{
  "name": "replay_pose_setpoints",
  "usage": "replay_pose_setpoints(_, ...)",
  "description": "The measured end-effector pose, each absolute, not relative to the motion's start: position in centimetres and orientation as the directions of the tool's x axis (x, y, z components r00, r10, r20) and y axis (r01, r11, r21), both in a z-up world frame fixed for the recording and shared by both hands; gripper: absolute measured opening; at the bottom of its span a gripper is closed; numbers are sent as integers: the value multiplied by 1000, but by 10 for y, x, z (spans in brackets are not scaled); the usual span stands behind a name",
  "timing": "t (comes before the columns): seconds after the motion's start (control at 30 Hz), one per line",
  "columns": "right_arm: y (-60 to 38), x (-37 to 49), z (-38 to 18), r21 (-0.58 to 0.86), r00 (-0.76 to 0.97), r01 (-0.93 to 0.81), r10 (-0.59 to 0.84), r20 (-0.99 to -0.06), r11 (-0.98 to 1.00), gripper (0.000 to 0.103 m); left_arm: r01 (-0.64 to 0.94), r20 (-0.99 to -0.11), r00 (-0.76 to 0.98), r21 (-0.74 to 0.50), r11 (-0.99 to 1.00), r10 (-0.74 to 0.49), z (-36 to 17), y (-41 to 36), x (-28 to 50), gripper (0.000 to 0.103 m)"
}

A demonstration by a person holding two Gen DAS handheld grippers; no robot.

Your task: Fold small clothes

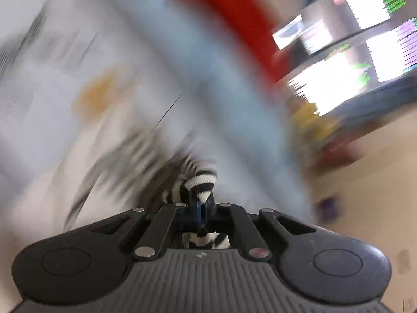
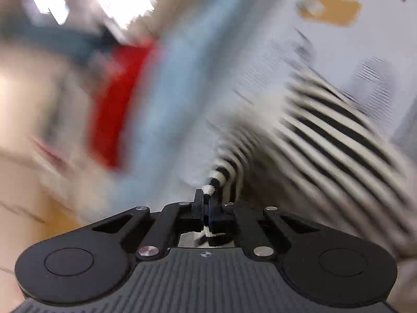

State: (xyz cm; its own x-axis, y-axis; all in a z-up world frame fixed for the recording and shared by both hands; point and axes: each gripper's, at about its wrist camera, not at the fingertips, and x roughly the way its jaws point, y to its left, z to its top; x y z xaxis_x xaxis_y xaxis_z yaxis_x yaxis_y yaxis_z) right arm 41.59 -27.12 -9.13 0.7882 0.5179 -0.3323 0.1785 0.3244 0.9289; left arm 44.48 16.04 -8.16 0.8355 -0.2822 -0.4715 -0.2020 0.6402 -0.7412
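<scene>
A black-and-white striped garment (image 2: 331, 127) hangs between both grippers, over a white surface. My left gripper (image 1: 200, 206) is shut on a bunched edge of the striped garment (image 1: 200, 182). My right gripper (image 2: 206, 200) is shut on another edge of it, and the cloth spreads away to the right of that gripper. Both views are heavily blurred by motion, so the garment's shape is unclear.
A white sheet with an orange patch (image 1: 96, 94) covers the surface, with a light blue band (image 1: 208, 83) and a red band (image 1: 234, 20) along its edge. Bright windows or shelves (image 1: 351, 52) and beige floor (image 1: 378, 182) lie beyond.
</scene>
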Motion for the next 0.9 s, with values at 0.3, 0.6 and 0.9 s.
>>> replay_pose_setpoints(0.3,-300,398,-98,818,654,364,503,-565,446,2,-580,-761,547,-645,498,-349,-147,199,435,2)
replay_pose_setpoints(0.6,-310,392,-80,774,668,325,448,-594,543,2,-453,-717,534,-690,565,-447,-138,188,436,3)
replay_pose_setpoints(0.9,-290,404,-111,594,401,389,452,-797,704,11,-519,-827,440,-552,652,-349,-143,187,434,56)
